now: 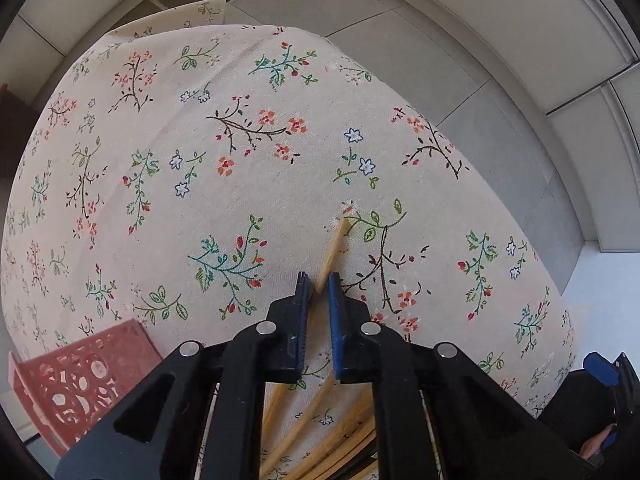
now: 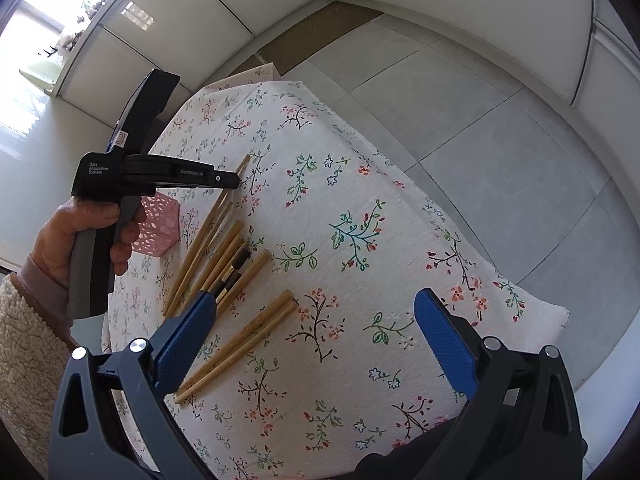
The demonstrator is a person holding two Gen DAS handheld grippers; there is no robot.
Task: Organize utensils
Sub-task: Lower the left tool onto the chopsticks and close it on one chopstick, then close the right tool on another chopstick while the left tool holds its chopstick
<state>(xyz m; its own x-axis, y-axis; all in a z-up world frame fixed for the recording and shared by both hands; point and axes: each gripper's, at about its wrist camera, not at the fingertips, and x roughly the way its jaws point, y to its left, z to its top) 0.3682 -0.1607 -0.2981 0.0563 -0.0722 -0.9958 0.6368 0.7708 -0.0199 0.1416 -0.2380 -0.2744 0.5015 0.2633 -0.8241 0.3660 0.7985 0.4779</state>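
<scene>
The left hand-held gripper [image 1: 319,282], pointed down at the worktop [image 1: 280,184], is closed on the thin end of one bamboo chopstick [image 1: 333,250], which seems pinched between the blue pads. The pick-up step is judged to be in hand. The other chopsticks [image 2: 224,264] are spread on the floral cloth, a pink perforated basket [image 2: 158,224] just beside them. The right hand-held gripper [image 2: 316,340] is held wide open and empty above the cloth. A lift and a carry to the basket are called for next.
</scene>
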